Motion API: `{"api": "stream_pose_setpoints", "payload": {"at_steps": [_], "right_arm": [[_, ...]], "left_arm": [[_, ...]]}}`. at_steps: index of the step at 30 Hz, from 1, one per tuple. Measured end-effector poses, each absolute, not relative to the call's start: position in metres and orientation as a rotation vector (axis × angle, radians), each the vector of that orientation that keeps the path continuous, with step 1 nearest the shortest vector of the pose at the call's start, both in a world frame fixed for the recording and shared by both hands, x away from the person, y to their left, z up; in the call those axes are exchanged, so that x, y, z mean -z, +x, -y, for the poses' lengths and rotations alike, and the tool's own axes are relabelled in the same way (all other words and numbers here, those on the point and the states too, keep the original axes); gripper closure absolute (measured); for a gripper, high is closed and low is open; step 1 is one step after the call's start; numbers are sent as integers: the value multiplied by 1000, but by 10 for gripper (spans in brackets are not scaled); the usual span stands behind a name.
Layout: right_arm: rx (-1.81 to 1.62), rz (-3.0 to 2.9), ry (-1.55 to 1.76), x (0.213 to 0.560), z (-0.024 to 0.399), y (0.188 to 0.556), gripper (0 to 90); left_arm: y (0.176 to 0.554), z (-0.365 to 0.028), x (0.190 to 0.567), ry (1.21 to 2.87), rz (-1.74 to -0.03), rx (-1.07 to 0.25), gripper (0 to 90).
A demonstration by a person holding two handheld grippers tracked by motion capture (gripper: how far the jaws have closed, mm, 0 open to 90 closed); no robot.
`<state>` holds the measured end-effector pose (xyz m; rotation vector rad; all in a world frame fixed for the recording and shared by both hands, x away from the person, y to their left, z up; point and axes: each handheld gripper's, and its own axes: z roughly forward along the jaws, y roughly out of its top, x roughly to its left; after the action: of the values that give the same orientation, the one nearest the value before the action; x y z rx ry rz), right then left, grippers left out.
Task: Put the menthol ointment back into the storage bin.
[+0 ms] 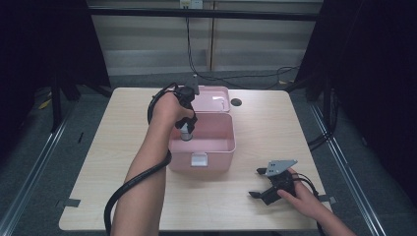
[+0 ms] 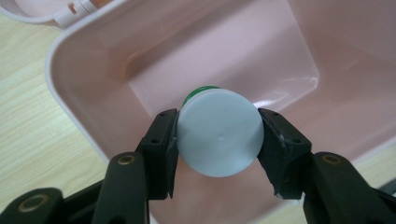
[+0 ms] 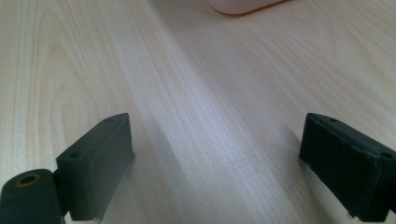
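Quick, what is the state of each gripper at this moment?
Left gripper: closed on the white-capped bottle, above the open pink box.
Right gripper: open, holding nothing, over the wooden table.

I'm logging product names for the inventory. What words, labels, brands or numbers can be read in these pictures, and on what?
None can be read.
Bottle clamped in the left gripper: its pale cap is blank, with no label in sight.
Pink box: plain walls, and a white latch without lettering.
Open right gripper and wooden table: no markings.
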<state>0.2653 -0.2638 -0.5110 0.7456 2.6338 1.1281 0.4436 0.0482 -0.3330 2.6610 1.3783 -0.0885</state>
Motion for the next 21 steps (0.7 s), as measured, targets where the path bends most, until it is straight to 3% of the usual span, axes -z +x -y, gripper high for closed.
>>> {"api": "stream_pose_setpoints", "payload": {"at_steps": [21], "right_arm": [[-1130,-2631,741,511,264,266,89]], "left_arm": [[460,-43,370,2578,-1503,88,504]]}}
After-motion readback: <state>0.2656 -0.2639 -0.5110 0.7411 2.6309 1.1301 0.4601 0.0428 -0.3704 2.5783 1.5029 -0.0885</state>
